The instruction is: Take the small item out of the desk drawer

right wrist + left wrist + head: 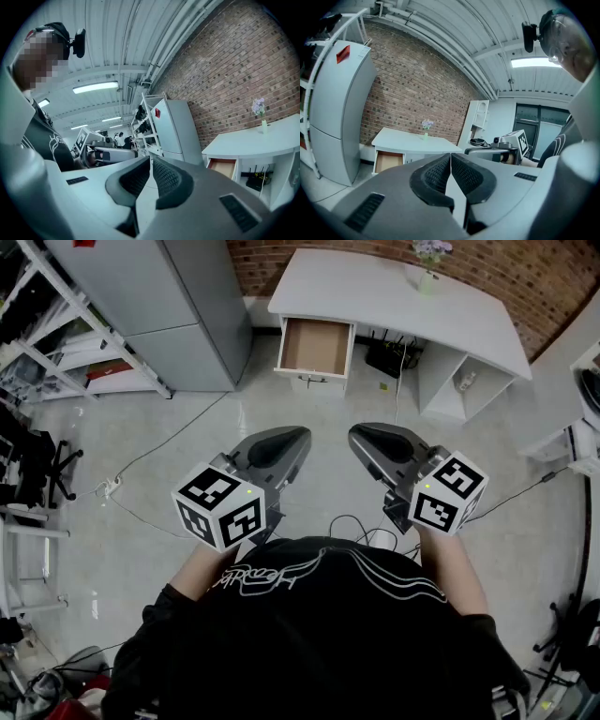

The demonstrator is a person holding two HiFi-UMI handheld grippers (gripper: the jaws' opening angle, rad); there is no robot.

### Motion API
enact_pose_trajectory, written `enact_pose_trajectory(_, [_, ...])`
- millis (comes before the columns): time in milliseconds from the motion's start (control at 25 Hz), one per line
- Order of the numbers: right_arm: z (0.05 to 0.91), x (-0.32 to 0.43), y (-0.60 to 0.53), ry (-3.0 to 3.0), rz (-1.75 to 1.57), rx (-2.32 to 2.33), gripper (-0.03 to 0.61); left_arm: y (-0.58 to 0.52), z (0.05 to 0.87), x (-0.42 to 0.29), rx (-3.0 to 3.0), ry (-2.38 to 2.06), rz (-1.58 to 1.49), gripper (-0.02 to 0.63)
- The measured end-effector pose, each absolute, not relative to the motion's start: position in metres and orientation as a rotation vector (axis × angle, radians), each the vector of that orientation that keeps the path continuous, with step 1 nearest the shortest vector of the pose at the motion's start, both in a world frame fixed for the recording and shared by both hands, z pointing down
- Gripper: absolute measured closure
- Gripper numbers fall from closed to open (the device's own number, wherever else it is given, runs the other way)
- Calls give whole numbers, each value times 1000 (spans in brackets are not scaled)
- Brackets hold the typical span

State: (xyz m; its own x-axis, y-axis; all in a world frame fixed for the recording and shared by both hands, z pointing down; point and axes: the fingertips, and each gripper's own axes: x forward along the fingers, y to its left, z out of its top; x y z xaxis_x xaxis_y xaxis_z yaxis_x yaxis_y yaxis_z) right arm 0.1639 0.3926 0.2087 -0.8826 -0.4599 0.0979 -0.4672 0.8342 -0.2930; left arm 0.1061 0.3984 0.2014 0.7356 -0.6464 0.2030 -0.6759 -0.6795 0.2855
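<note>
The left tool (pixel 289 441) and right tool (pixel 363 439) are both closed and empty. Entering the white worktop's (pixel 375 289) open wood-lined drawer (pixel 315 346) with jaws shut risks shoving the unseen small item.

The drawer (pixel 316 346) stands pulled well out from under the left end of the white tabletop (pixel 394 296), as the head view shows it. Its white front panel faces the room. Inside it is light brown wood, sitting level, with the flat bottom board showing.

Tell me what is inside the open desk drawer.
The drawer shows only its bare brown bottom; no small item can be made out. Any part under the desk top is covered.
</note>
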Motion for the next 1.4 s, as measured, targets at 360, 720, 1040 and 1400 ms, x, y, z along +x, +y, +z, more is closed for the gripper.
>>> enact_pose_trajectory(360, [211, 165, 393, -2985, 518, 776, 526, 400, 205, 106, 2599, -1004, 128, 589])
enact_pose_trajectory(720, [257, 177, 364, -3008, 631, 750, 525, 366, 248, 109, 2562, -1026, 107, 589])
enact_pose_trajectory(1040, [270, 146, 277, -2996, 770, 733, 525, 278, 269, 77, 2503, -991, 108, 589])
enact_pose_trajectory(1400, [340, 121, 72, -2889, 969, 752, 525, 65, 337, 45, 2381, -968, 198, 589])
